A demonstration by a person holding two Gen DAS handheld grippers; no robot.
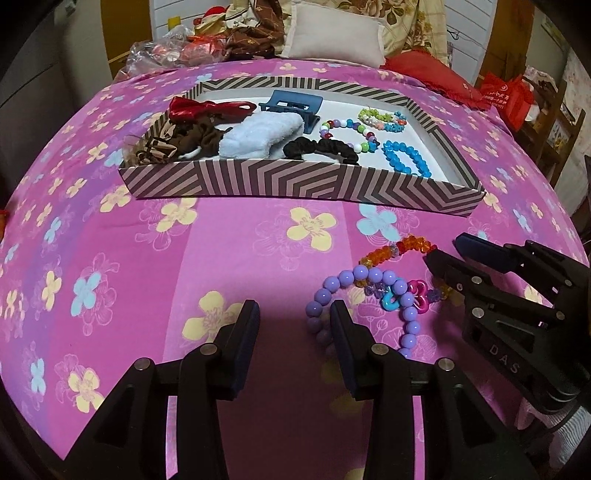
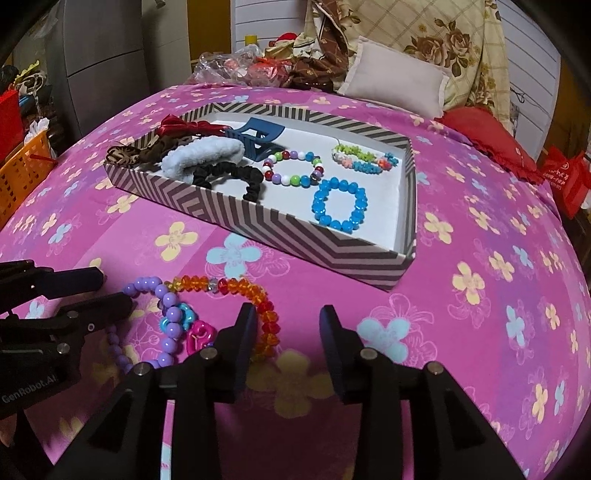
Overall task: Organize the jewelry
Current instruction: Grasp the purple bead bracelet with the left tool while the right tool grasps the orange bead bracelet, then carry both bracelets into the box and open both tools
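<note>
On the pink flowered bedspread lies a tangle: a purple bead bracelet (image 1: 369,275) (image 2: 166,291), an orange-red crystal bracelet (image 1: 391,251) (image 2: 251,291) and pink and blue charm links (image 1: 419,295) (image 2: 199,334). My left gripper (image 1: 294,314) (image 2: 114,288) is open and empty, with its right finger beside the purple beads. My right gripper (image 2: 288,314) (image 1: 443,249) is open too; the orange bracelet curls past its left finger and only bedspread shows between the jaws. Behind stands a striped box (image 1: 295,181) (image 2: 295,229) holding scrunchies, a blue claw clip and bead bracelets.
A beige pillow (image 1: 336,33), a red cushion (image 1: 436,77) and crumpled plastic bags (image 1: 166,51) sit at the head of the bed. An orange basket (image 2: 22,173) stands off the bed's left side. The bedspread drops away at both sides.
</note>
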